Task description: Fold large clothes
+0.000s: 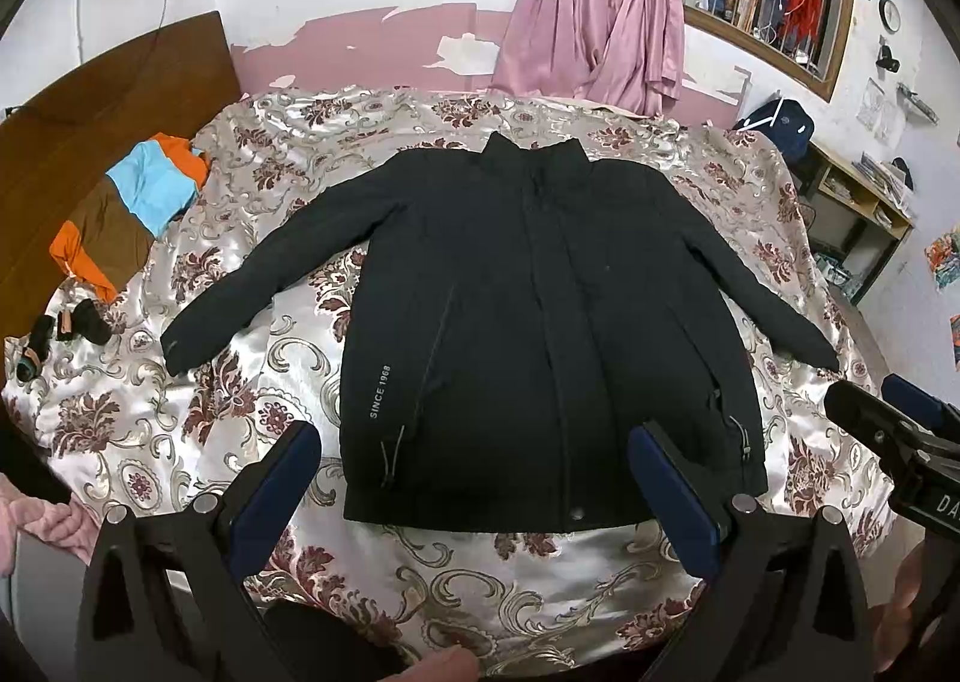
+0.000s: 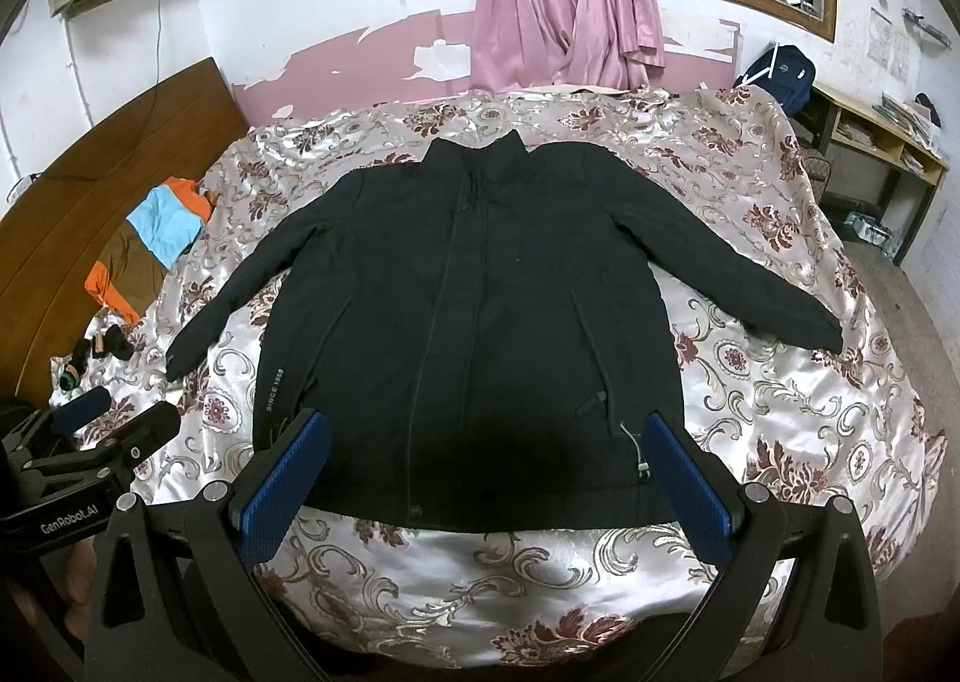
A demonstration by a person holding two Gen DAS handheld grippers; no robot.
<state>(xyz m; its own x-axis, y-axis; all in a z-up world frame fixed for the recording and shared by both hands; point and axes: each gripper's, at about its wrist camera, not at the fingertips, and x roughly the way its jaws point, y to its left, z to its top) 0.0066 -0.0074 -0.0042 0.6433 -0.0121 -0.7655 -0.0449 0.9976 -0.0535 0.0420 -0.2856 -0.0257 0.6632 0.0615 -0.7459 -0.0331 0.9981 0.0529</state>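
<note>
Hovering with fingers spread wide and holding nothing, the left tool (image 1: 474, 478) and right tool (image 2: 489, 472) hung above the near edge of the bed (image 2: 780, 412), clear of the hem of a black jacket (image 1: 540, 322). The jacket lay flat, zipped, collar toward the far edge, sleeves spread. A striped orange, blue and brown garment (image 1: 129, 208) sat by the headboard (image 1: 90, 105).

Black jacket (image 1: 540, 322) flat, front up, sleeves spread.
</note>
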